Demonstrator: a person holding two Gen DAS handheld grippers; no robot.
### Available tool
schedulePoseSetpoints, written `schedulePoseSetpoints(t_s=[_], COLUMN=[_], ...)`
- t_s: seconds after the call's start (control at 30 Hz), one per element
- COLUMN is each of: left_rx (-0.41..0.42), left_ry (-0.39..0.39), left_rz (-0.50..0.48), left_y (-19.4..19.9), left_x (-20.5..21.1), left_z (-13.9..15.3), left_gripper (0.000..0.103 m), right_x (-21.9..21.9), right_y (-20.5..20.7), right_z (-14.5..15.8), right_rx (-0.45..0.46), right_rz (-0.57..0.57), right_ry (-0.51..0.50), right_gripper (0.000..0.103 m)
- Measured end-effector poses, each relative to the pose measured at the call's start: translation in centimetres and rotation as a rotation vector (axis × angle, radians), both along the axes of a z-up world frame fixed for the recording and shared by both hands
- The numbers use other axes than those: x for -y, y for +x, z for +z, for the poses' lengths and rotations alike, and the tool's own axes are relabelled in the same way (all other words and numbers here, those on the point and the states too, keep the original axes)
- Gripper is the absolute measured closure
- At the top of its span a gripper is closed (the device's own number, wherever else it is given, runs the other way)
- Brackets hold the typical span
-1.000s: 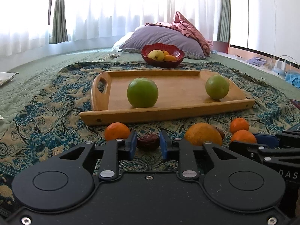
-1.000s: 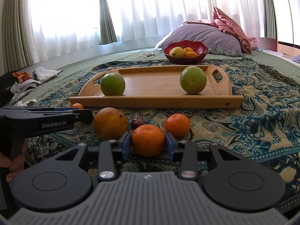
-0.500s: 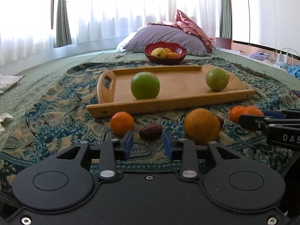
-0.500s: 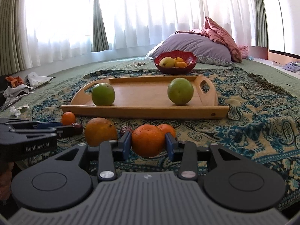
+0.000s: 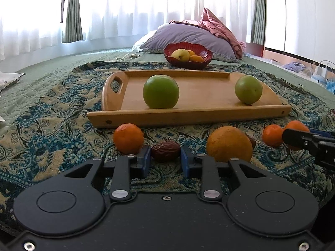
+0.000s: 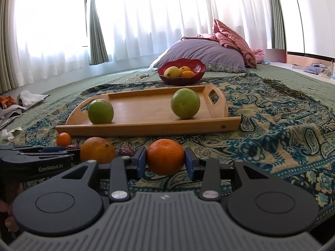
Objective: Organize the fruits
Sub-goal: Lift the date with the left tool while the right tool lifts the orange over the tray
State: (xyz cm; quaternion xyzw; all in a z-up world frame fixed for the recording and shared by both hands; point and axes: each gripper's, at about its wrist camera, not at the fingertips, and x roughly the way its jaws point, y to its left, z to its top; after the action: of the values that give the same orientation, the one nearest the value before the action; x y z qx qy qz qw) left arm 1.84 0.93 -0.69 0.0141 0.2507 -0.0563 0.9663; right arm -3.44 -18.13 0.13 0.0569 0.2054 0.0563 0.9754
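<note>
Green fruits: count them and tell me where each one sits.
2. Both sit on the wooden tray: one green fruit toward its left end near the handle cutout, the other green fruit toward its right end. None shows in the red bowl, though its contents are partly hidden.

- Home bedroom indicated: quilted green bedspread, purple pillow seen beyond it.
- Sheer curtains hung behind the pillow.
</note>
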Motion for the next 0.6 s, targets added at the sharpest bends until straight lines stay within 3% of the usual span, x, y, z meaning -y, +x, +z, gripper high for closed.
schedulePoseSetpoints(t_s=[0.3,0.6], left_rx=[0.073,0.103], left_ry=[0.005,0.002], left_rz=[-0.011,-0.063], left_y=[0.1,4.8], left_x=[0.6,0.7], left_z=[2.6,7.2], left_gripper=[0.075,0.075], right_x=[0.8,2.6], right_y=[1.0,4.6], right_z=[0.9,4.4], right_rx=[0.033,0.095], right_rz=[-0.051,-0.096], right_ry=[-0.006,0.001], right_gripper=[0.06,0.06])
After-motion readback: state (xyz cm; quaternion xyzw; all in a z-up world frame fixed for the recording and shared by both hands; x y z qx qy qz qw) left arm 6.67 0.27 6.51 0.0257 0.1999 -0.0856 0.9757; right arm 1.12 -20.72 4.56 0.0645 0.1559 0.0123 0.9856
